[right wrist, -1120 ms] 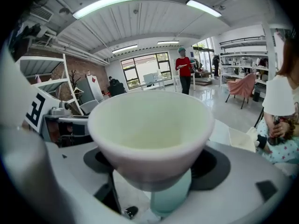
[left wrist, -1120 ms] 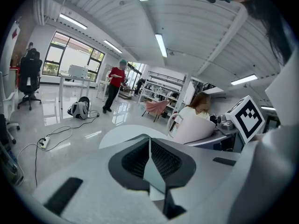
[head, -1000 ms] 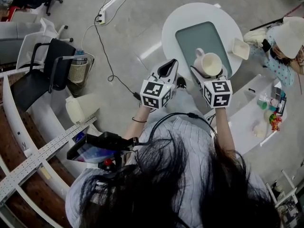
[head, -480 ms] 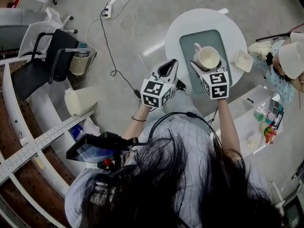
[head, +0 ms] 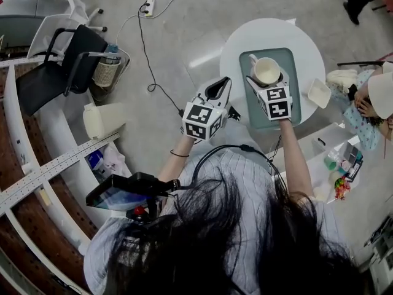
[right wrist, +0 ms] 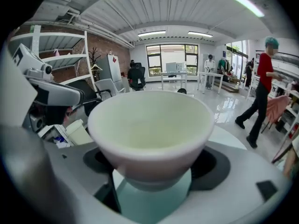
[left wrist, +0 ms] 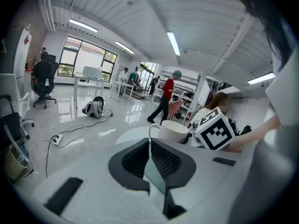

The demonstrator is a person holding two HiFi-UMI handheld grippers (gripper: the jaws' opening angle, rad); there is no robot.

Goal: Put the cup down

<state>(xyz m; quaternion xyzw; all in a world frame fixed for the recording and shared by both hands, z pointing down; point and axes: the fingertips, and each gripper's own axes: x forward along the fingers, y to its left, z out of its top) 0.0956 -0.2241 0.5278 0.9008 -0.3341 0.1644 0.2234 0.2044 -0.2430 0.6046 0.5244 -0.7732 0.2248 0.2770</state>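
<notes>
Cup [right wrist: 149, 125] sits clamped between your right gripper's [head: 263, 82] fingers [right wrist: 216, 164], tray [right wrist: 154, 202] just below them; your left gripper's [left wrist: 149, 146] fingers [left wrist: 132, 160] are pressed together, empty.

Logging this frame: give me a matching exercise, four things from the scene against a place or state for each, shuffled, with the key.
Things
1. cup
2. left tool
3. tray
4. small white dish

Places or states
A. jaws shut on nothing, held out over the floor
B. lying directly on the table, beside the tray
C. grey-green, lying on the round white table
D. gripped between the jaws of the right tool

Pairs: 1-D, 2-A, 3-C, 4-B
</notes>
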